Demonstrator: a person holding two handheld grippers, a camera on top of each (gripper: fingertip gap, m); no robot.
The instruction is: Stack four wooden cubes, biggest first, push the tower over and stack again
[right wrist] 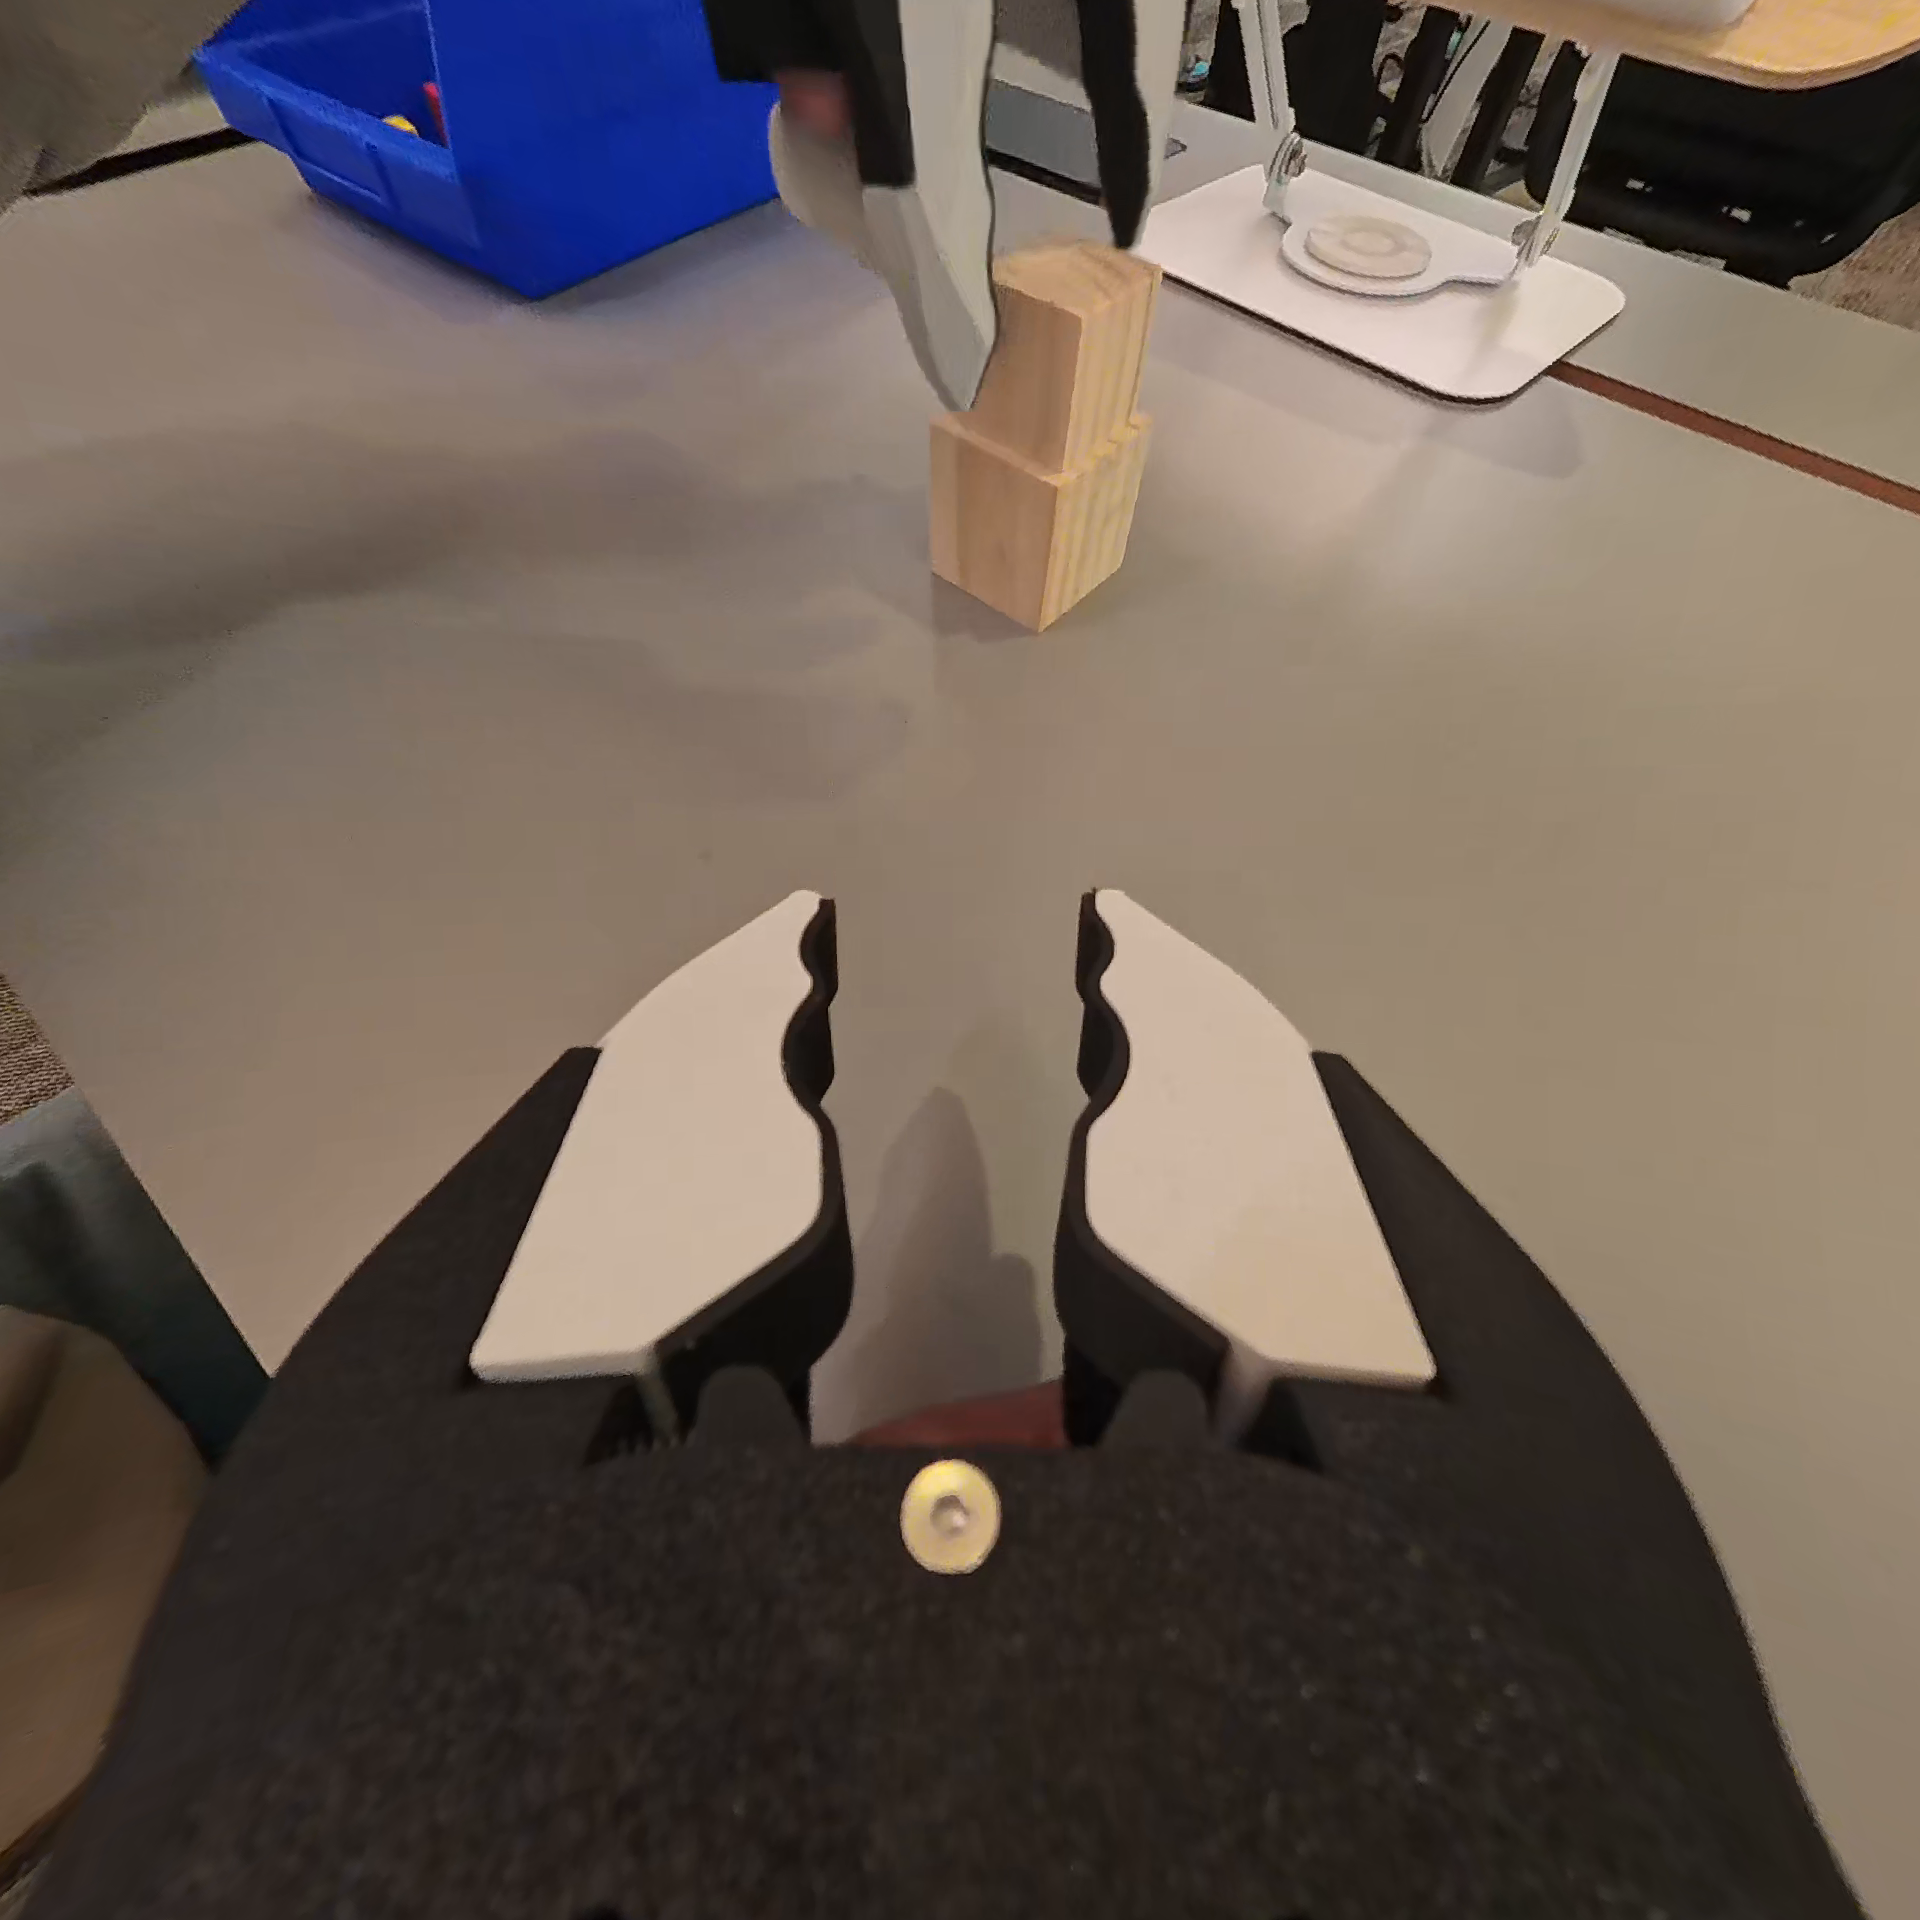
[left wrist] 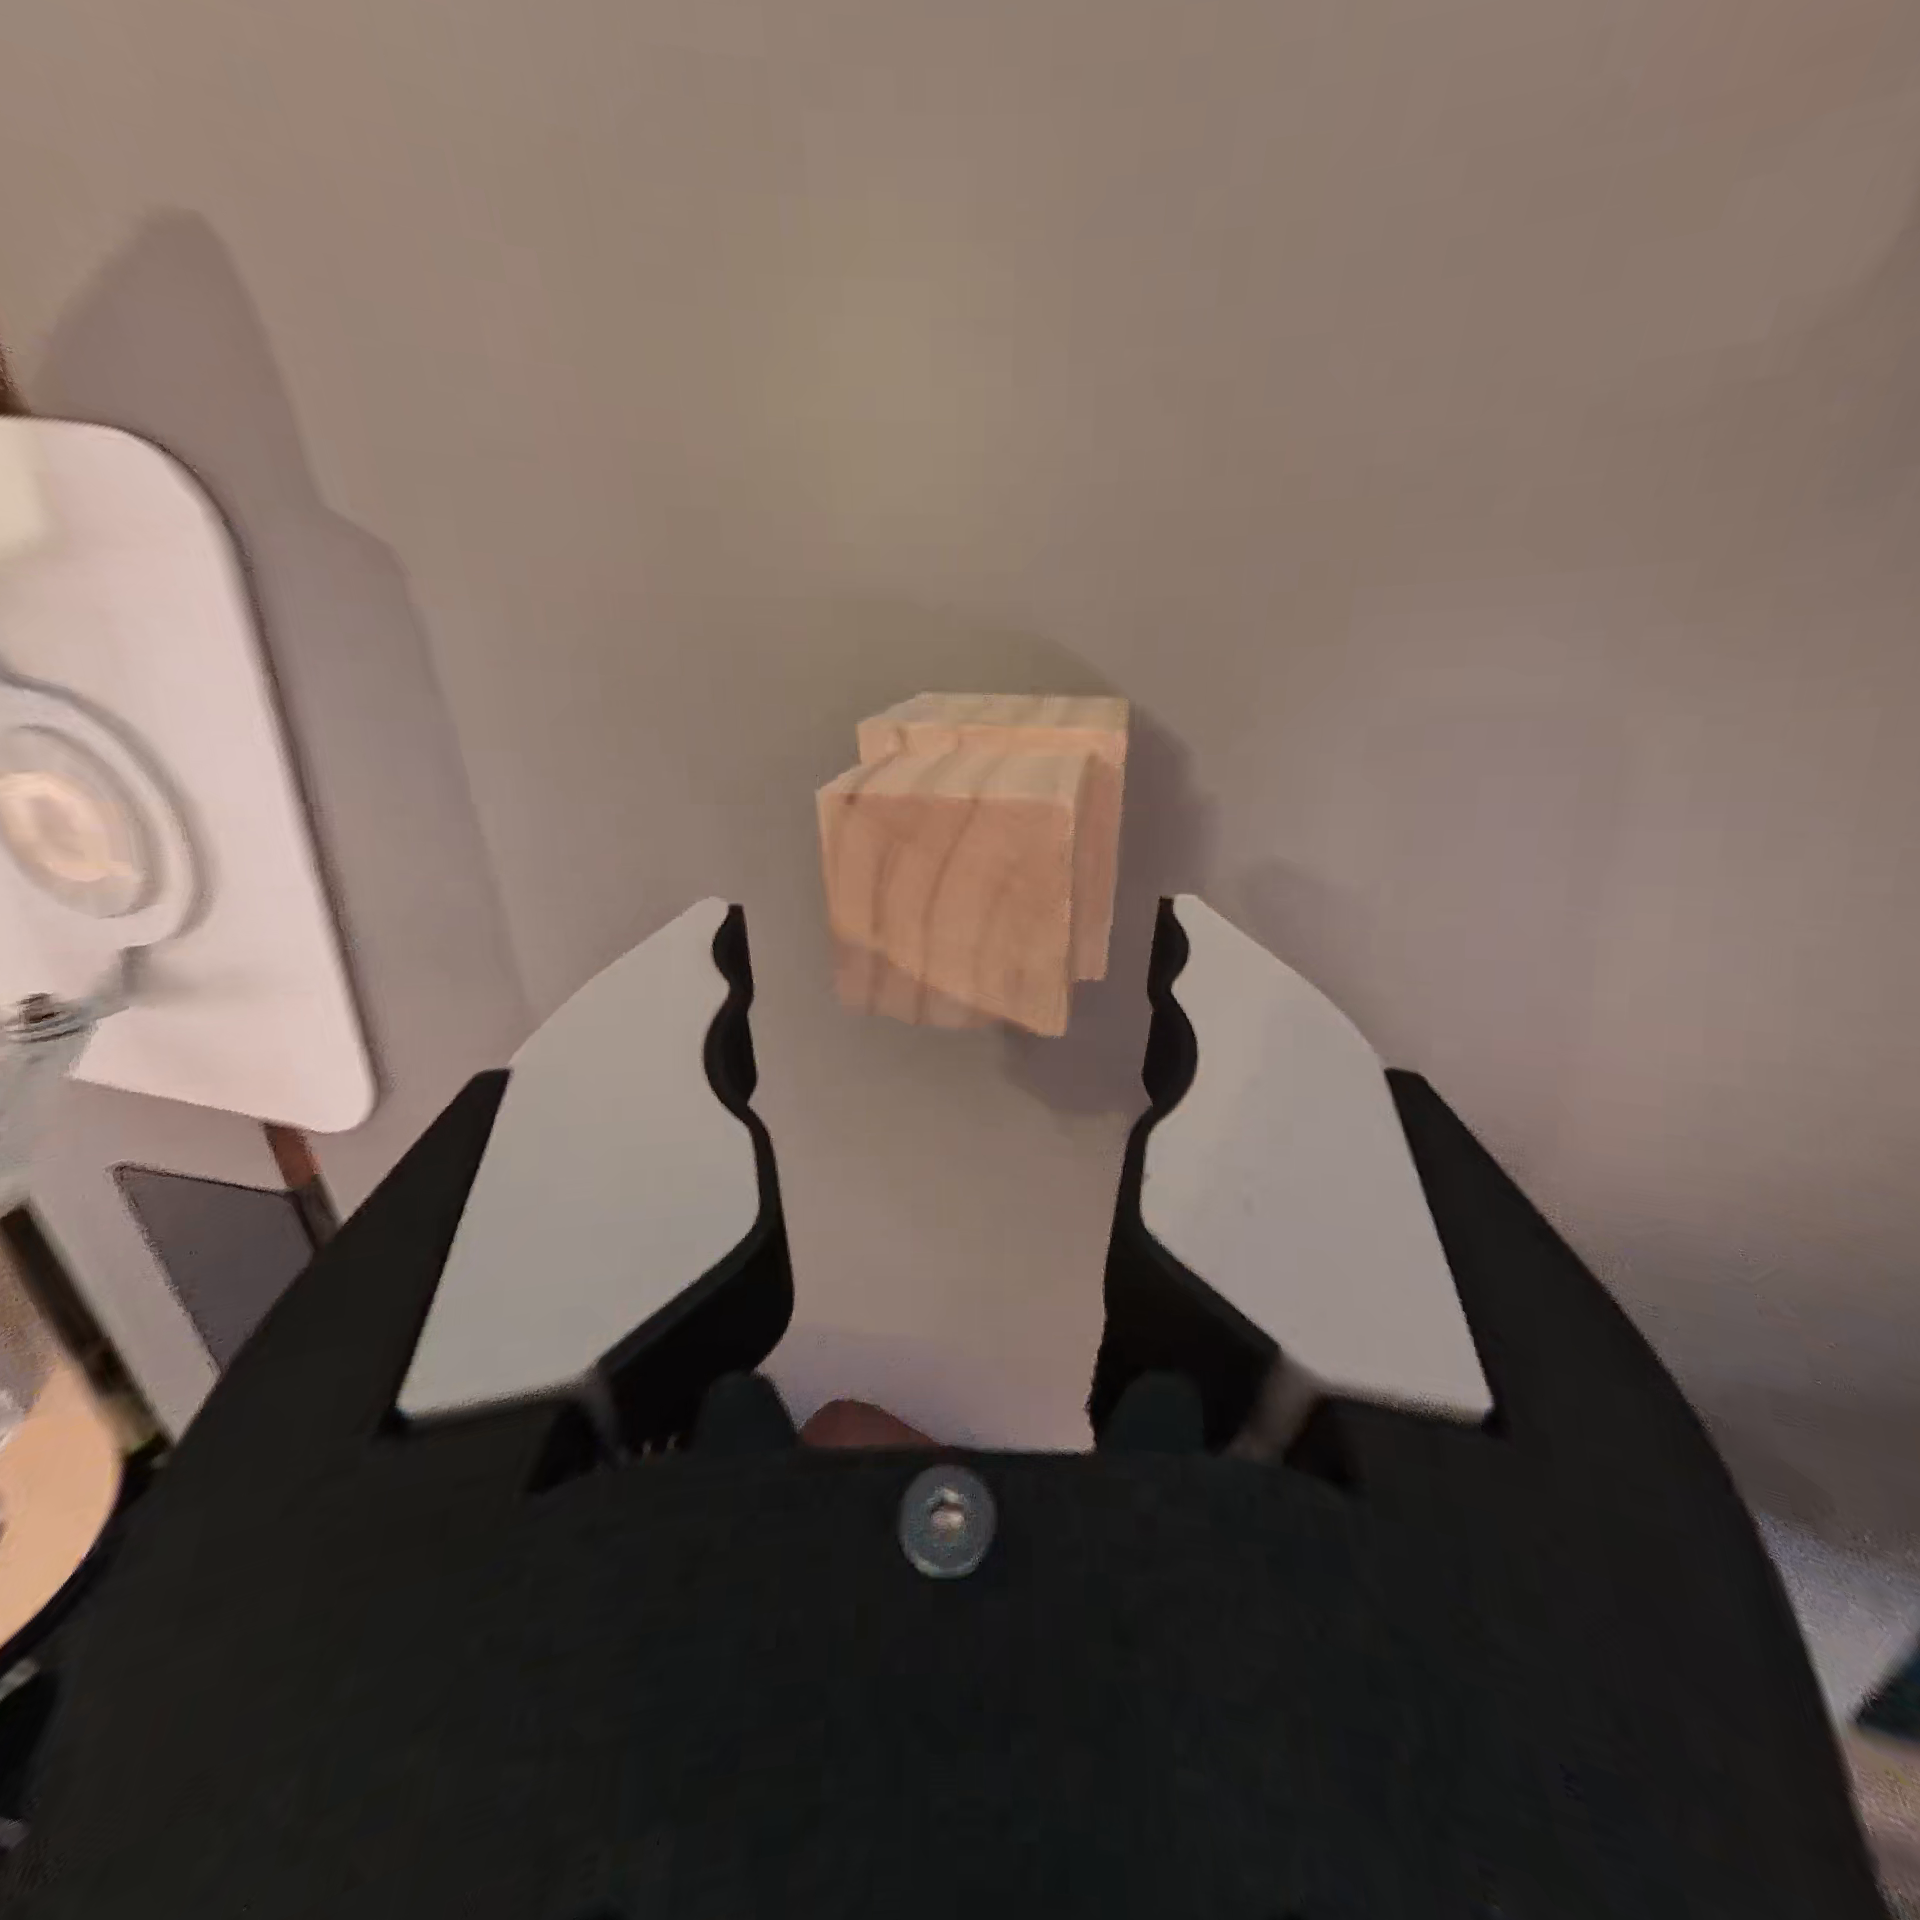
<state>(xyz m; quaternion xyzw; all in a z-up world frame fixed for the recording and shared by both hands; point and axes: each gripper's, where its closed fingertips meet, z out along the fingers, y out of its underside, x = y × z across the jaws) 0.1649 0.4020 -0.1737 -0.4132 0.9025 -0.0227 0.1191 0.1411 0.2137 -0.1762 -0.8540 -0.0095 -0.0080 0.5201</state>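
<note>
Here a tower of pale wooden cubes (right wrist: 1049,436) stands upright on the flat grey bench (right wrist: 1351,779), the largest block at the bottom and narrower ones stepped above it; how many cubes it holds cannot be counted with certainty, since the upper joints blur together. The left gripper (left wrist: 951,935) hangs straight above the stack with its jaws wide and empty, and in the right wrist view its white-and-black fingers straddle the top cube, one fingertip close against the side, the other at the top edge. The right gripper (right wrist: 956,925) rests low over the bench, well apart from the tower, jaws narrowly parted and holding nothing. A bright blue plastic bin (right wrist: 499,156) and a white stand with a flat base (right wrist: 1434,301) sit beyond the stack.

The step in hand looks like the end of a placement, or the lead-in to toppling. If the tower is complete, the next move calls for a sideways push high on the stack, then regathering the cubes by size.
</note>
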